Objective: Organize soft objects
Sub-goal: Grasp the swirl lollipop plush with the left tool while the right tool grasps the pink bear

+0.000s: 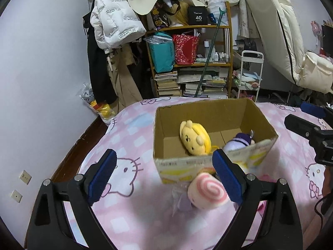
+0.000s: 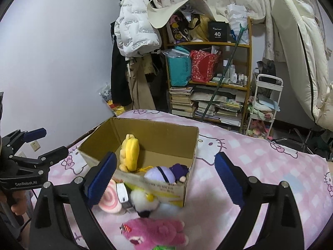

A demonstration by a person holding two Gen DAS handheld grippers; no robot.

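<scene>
Left tongs (image 1: 164,175) and right tongs (image 2: 165,177) released, empty. Two plushies in box (image 2: 158,133); swirl roll (image 1: 208,190), white plush (image 2: 143,204), pink bear (image 2: 156,233) on bed. Approach one low, pinch mid-body, lift clear of box wall.

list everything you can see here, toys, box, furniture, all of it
cardboard box: 1, brown, on bed
bear plush: 1, yellow, in box
round plush: 1, purple, in box
swirl plush: 1, pink-white, before box
fluffy plush: 1, white, before box
bear: 1, magenta, nearest
bed cover: 1, pink
shelf: 1, wooden, behind
jacket: 1, white, hanging
trolley: 1, white, beside shelf
left gripper: jaws open, empty
right gripper: jaws open, empty
</scene>
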